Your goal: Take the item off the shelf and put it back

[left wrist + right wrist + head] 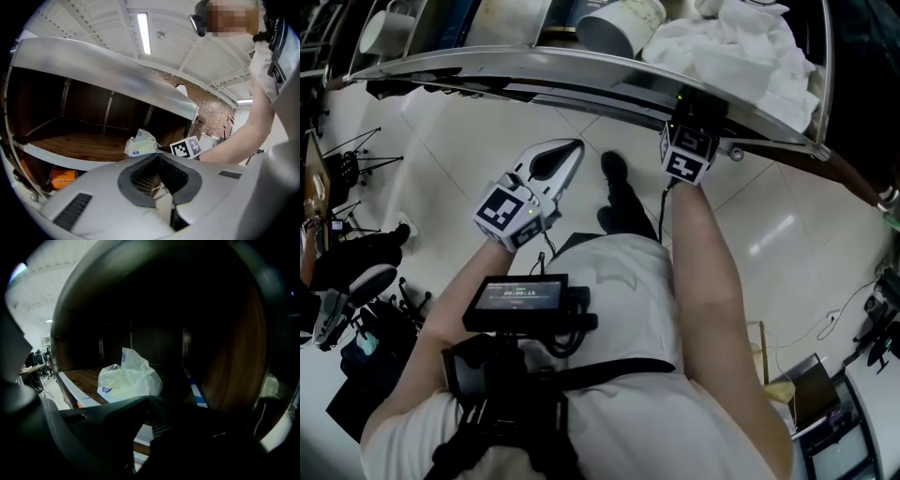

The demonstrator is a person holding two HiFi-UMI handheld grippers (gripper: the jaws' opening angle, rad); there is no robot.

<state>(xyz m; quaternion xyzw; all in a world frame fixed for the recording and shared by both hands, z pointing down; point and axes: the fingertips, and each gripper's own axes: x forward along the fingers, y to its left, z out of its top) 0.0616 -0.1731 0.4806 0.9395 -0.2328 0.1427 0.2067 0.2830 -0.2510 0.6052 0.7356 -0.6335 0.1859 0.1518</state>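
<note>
A crumpled white plastic bag (129, 378) with small blue labels lies on the wooden board (82, 378) of a dark shelf. The left gripper view shows the same bag (140, 143) under a metal upper tier. My right gripper (149, 399) reaches into that dark shelf, shut and empty, its tips just short of the bag. From the head view only its marker cube (687, 155) shows below the shelf's metal rim (581, 70); the jaws are hidden. My left gripper (572, 148) hangs in front of the shelf, shut with nothing in it, apart from the bag.
On the top tier lie a white crumpled heap (741, 47), a pale cylinder (623, 23) and a white mug (384, 28). An orange box (63, 178) sits under the wooden board. Tripods and gear (347, 272) crowd the floor at left.
</note>
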